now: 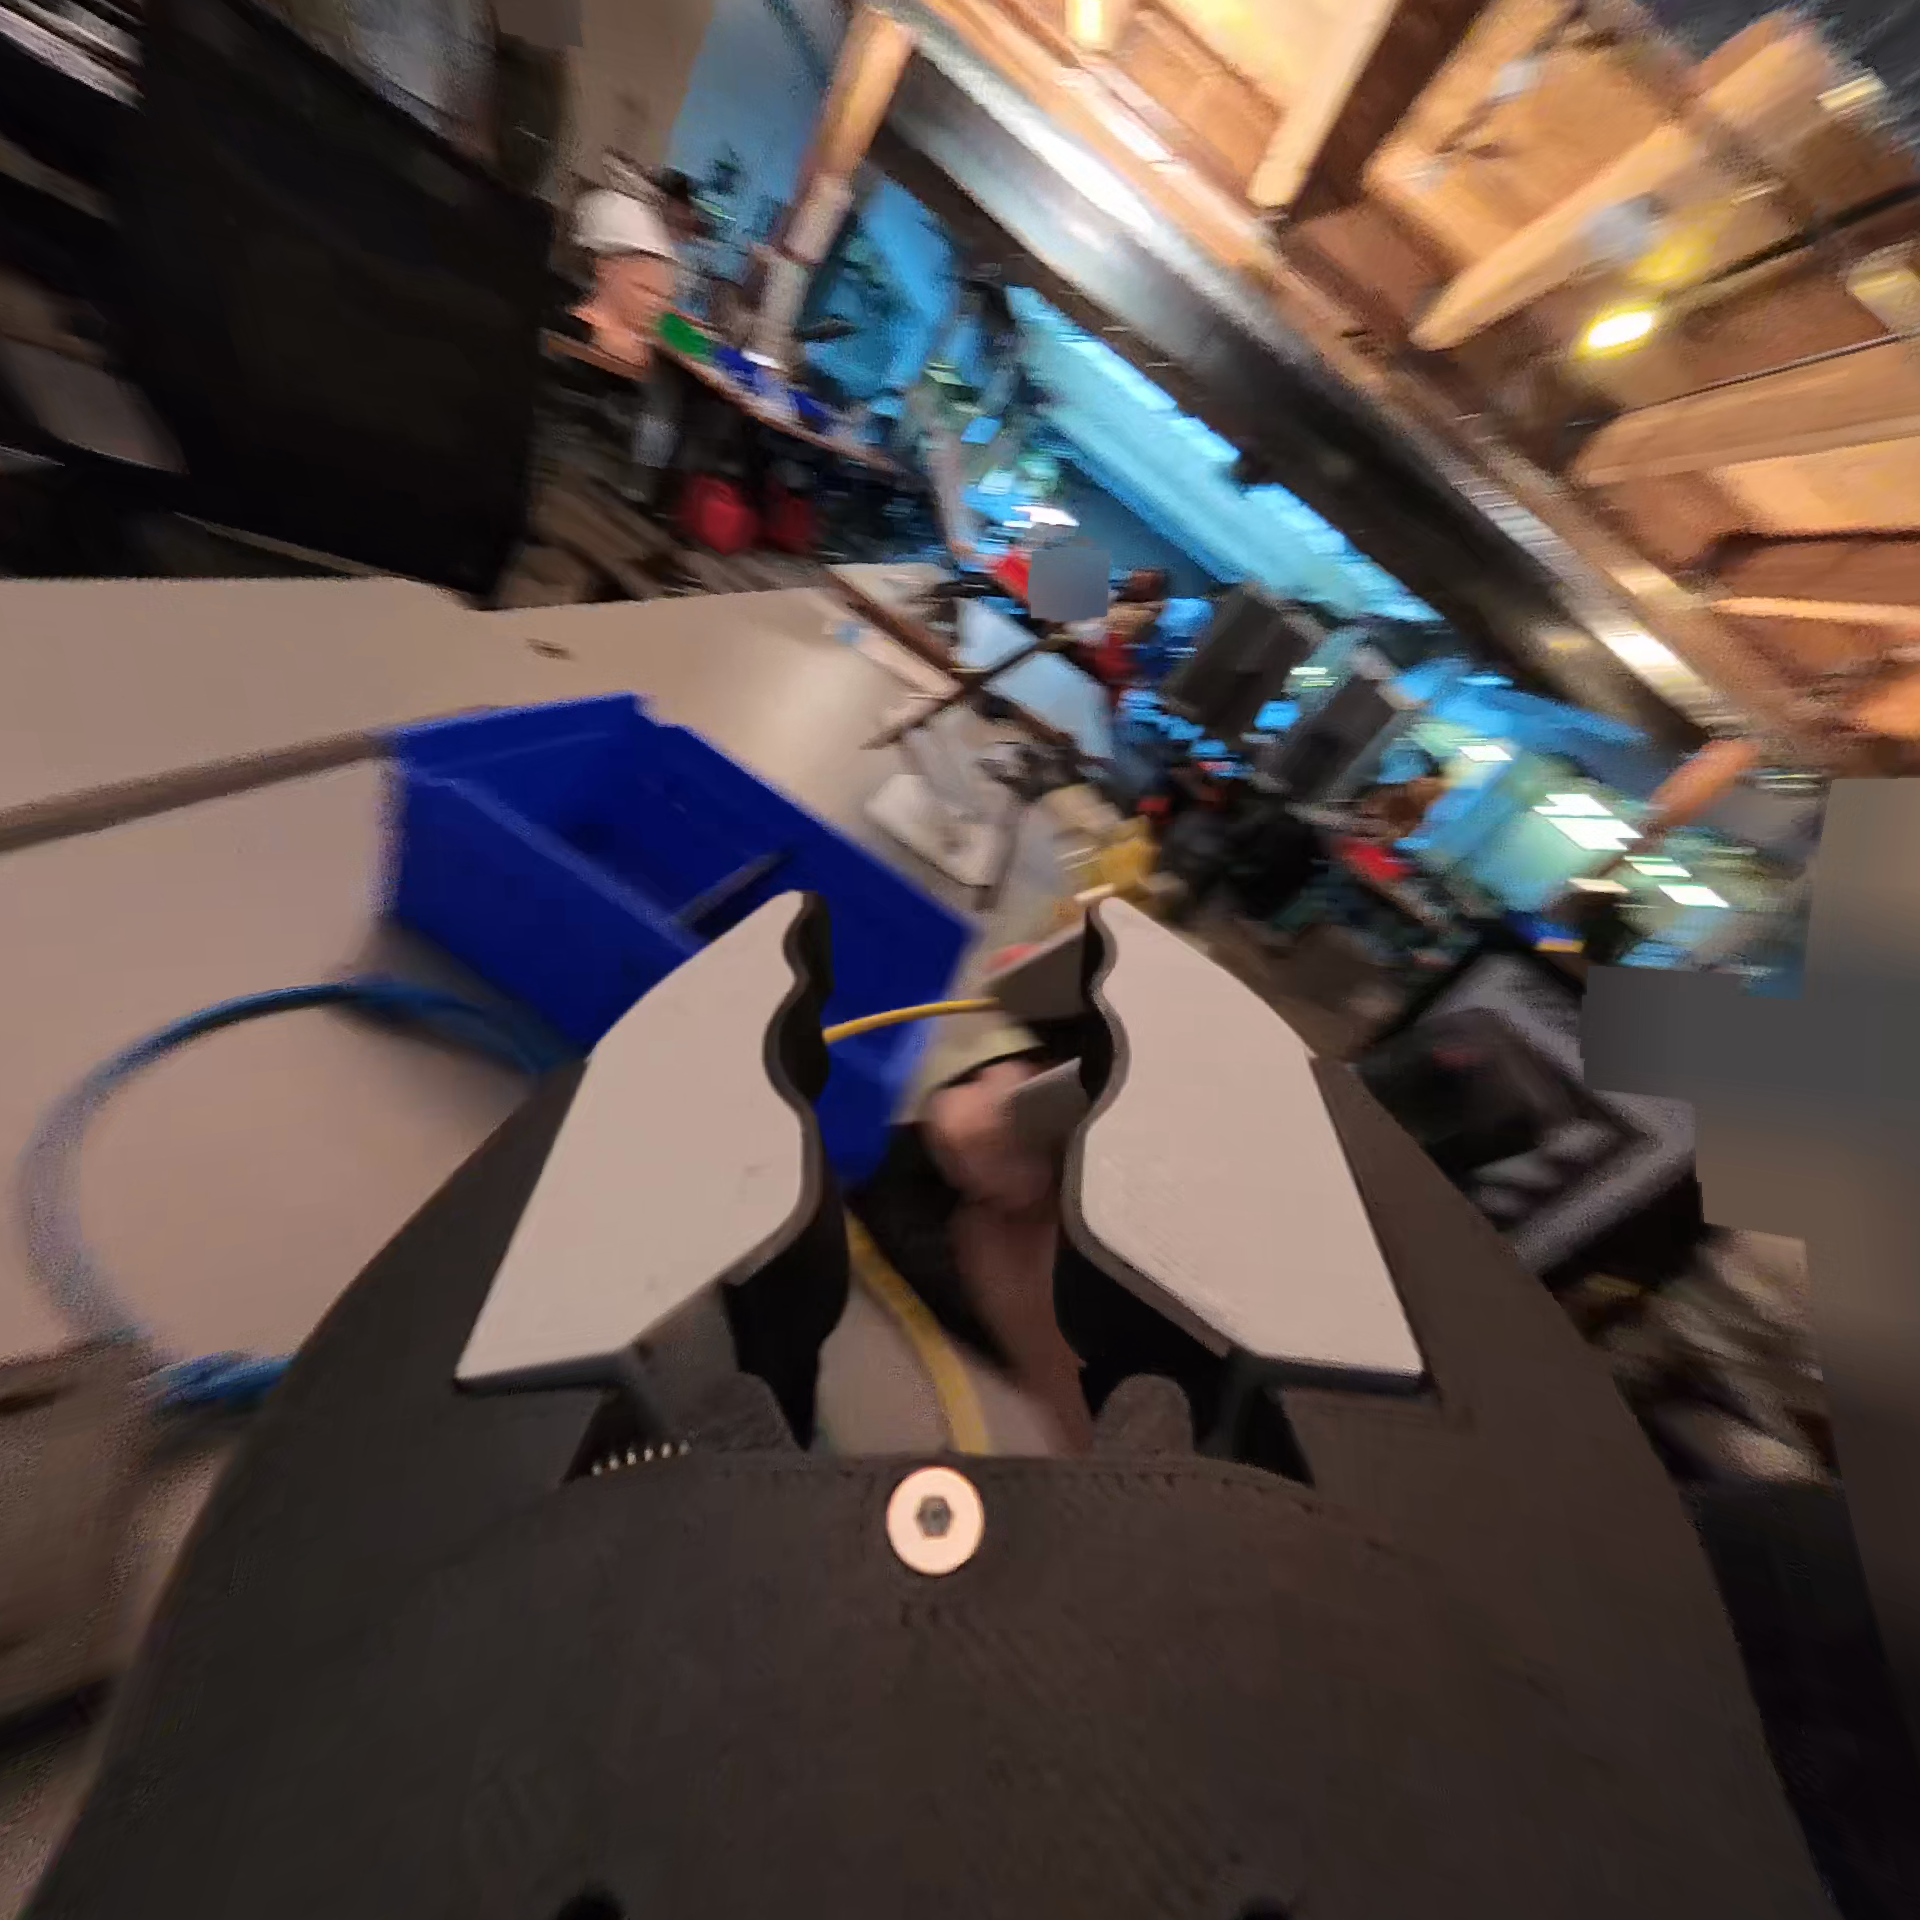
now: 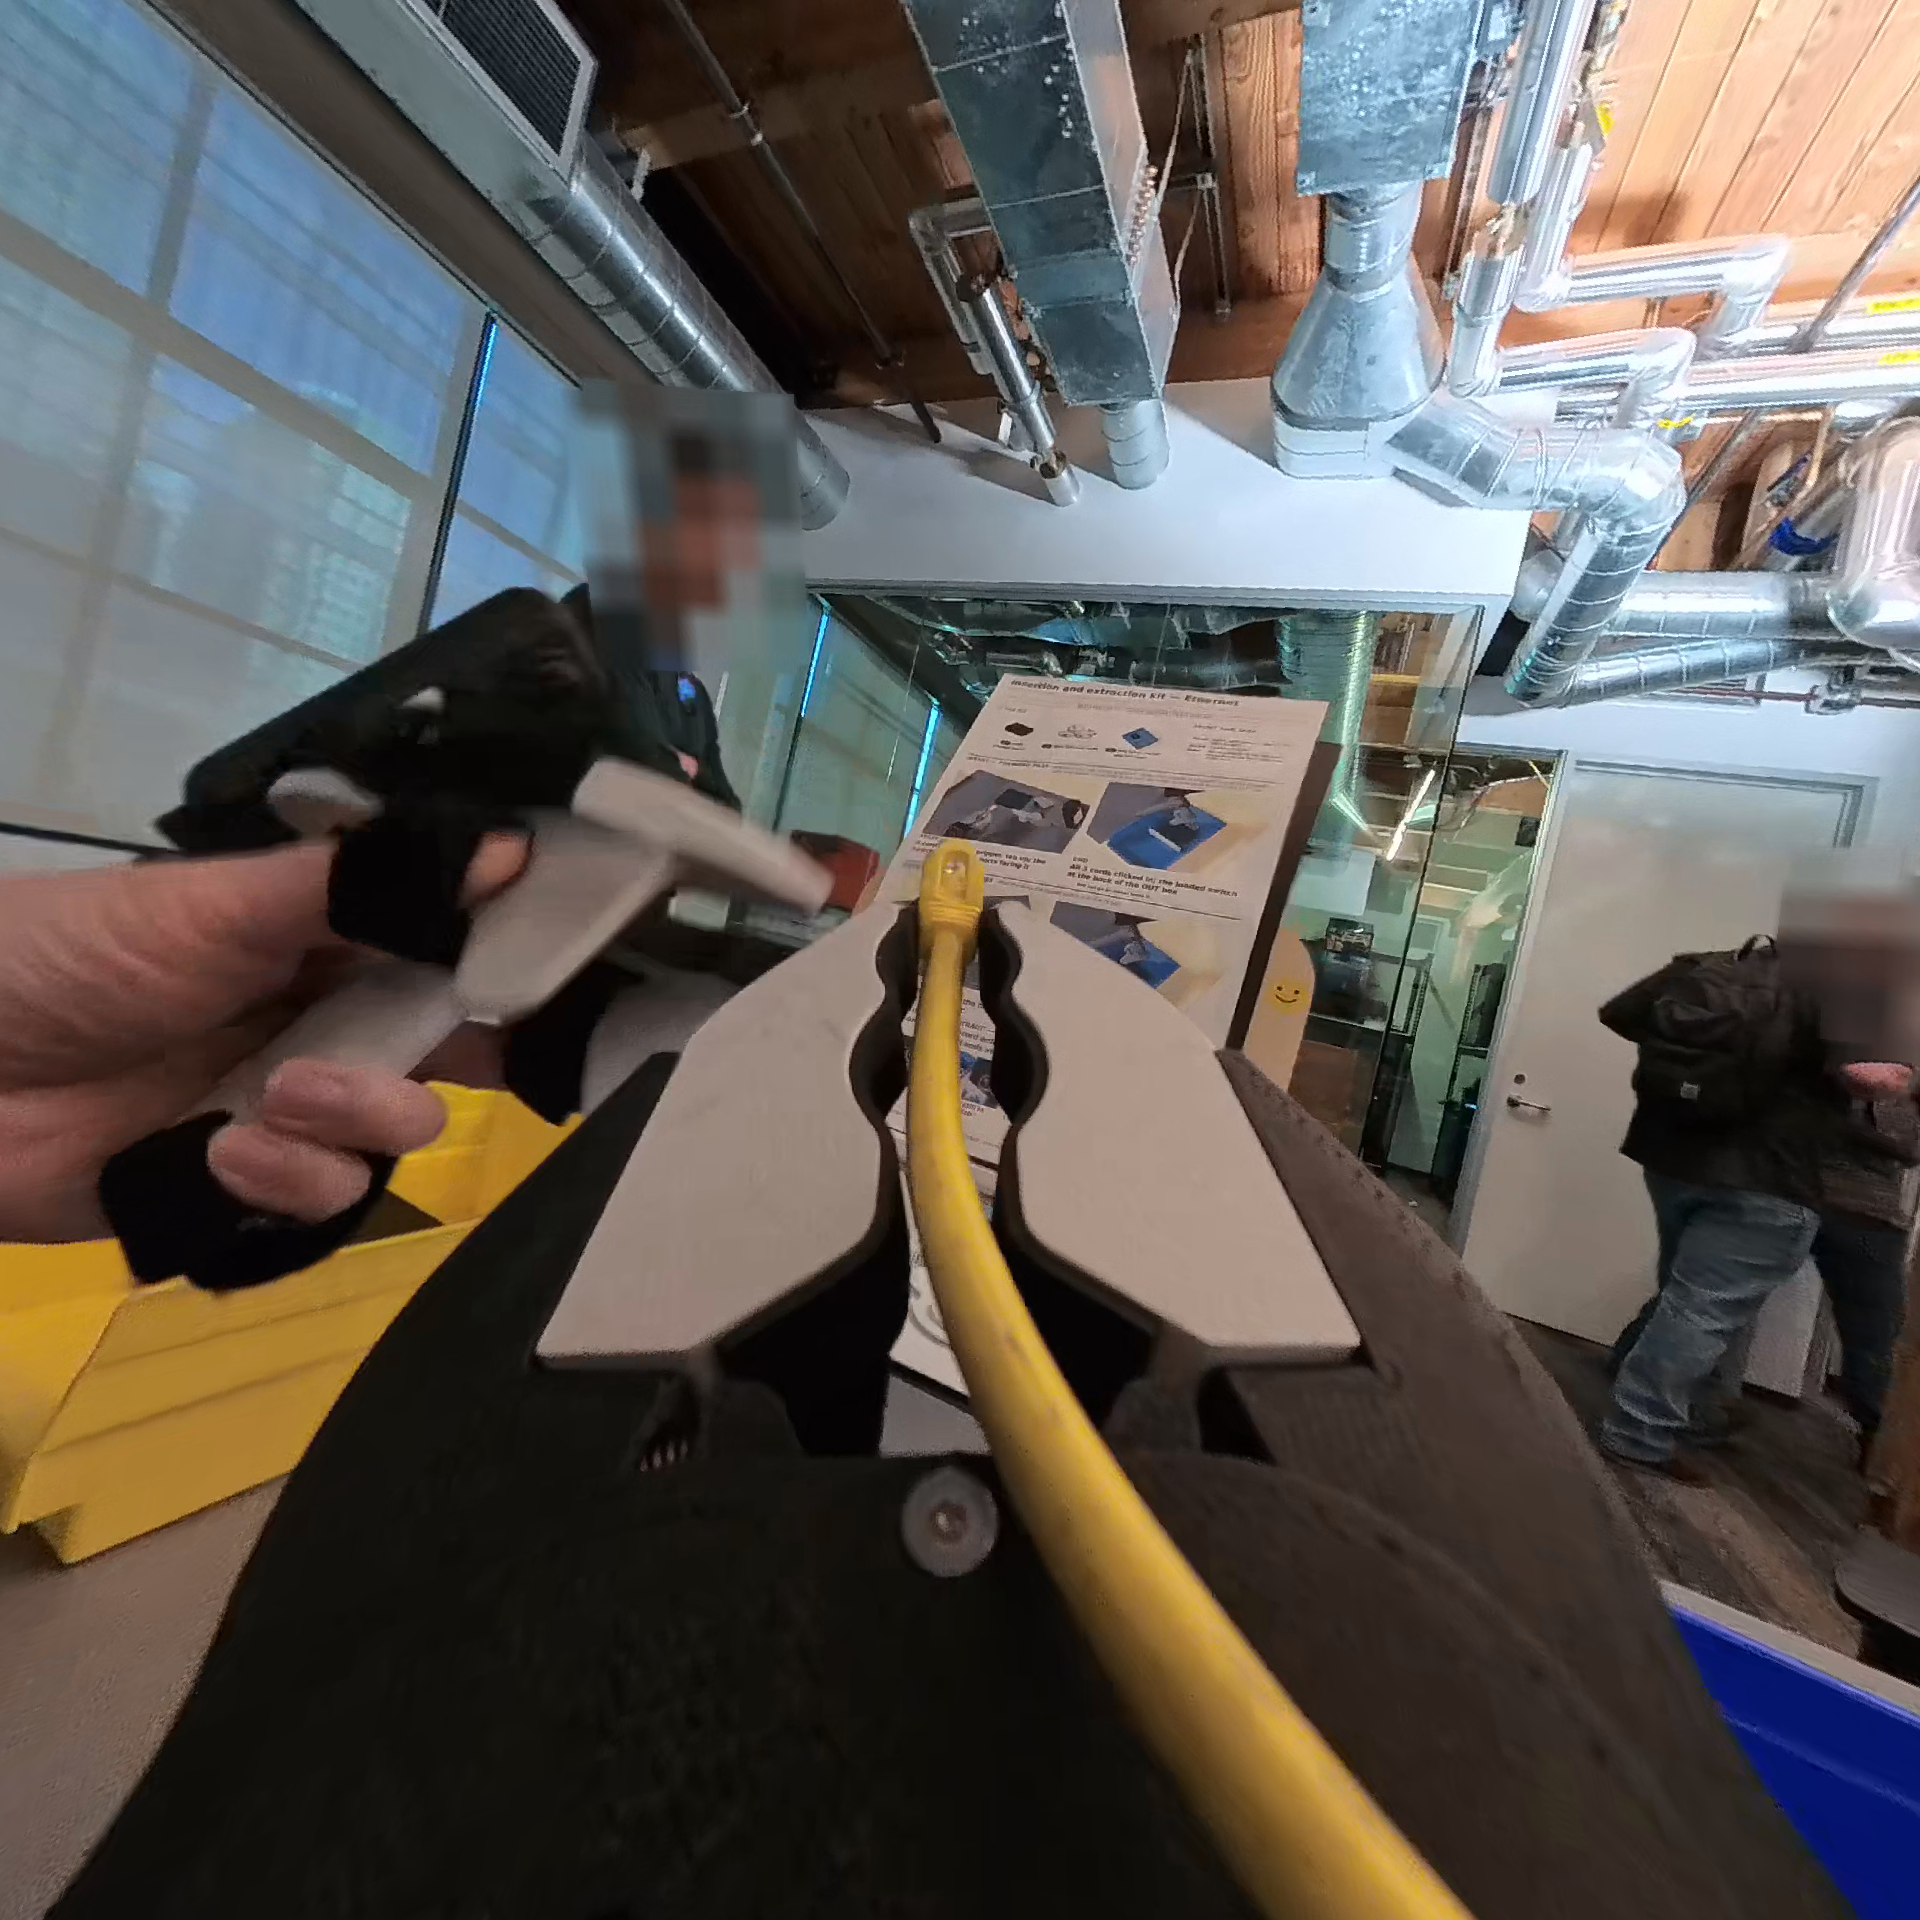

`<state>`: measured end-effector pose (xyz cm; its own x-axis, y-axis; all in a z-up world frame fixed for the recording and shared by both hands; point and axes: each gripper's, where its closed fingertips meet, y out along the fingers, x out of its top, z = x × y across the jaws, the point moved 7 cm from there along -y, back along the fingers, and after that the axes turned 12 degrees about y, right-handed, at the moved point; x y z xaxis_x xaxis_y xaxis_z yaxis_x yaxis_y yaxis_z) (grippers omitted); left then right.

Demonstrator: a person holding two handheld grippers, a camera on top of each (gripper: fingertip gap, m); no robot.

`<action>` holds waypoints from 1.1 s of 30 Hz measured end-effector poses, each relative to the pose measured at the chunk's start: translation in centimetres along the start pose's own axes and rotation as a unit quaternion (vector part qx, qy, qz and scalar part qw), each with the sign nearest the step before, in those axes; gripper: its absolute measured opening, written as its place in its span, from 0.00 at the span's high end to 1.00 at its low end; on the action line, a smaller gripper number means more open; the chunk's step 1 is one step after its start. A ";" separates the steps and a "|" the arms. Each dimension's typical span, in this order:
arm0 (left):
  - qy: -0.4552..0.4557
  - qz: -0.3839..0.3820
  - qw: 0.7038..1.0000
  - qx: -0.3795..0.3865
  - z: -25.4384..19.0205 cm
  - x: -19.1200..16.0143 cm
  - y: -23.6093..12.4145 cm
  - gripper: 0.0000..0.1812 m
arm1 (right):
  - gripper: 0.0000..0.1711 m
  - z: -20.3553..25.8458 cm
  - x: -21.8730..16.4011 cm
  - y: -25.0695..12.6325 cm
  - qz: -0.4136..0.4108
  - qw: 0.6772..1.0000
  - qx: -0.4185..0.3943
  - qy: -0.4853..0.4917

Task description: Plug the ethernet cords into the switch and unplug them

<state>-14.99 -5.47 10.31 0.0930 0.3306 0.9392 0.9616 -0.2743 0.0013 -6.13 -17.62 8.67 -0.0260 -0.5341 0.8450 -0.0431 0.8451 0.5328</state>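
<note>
The right claw is clamped on the yellow ethernet cord, its plug protruding just past the tips, raised above the desk. The left claw is spread and empty, with a blue bin at the desk edge just left of it and a blue cord looped farther left.

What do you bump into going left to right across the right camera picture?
Yellow bin → left gripper in a hand → yellow ethernet cord in the right gripper → person with backpack.
</note>
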 end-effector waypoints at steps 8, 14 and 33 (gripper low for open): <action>0.125 0.274 0.898 0.322 11.2 -10.8 -1.9 0.58 | 0.93 -2.6 -1.1 -1.1 0.028 0.998 0.008 0.053; 0.121 0.334 0.867 0.349 14.3 -13.3 -2.3 0.57 | 0.93 -2.9 -1.8 -1.3 0.054 0.997 0.012 0.052; 0.158 0.434 0.839 0.289 14.8 -15.6 -0.3 0.67 | 0.92 -3.4 -4.2 -1.0 0.109 0.992 0.008 0.066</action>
<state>-12.93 2.82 -9.41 0.8377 -0.0475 0.5441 0.5396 0.2252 -0.8112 -2.61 -16.12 4.74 0.0946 -0.3302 0.9392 -0.0668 0.9392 0.3369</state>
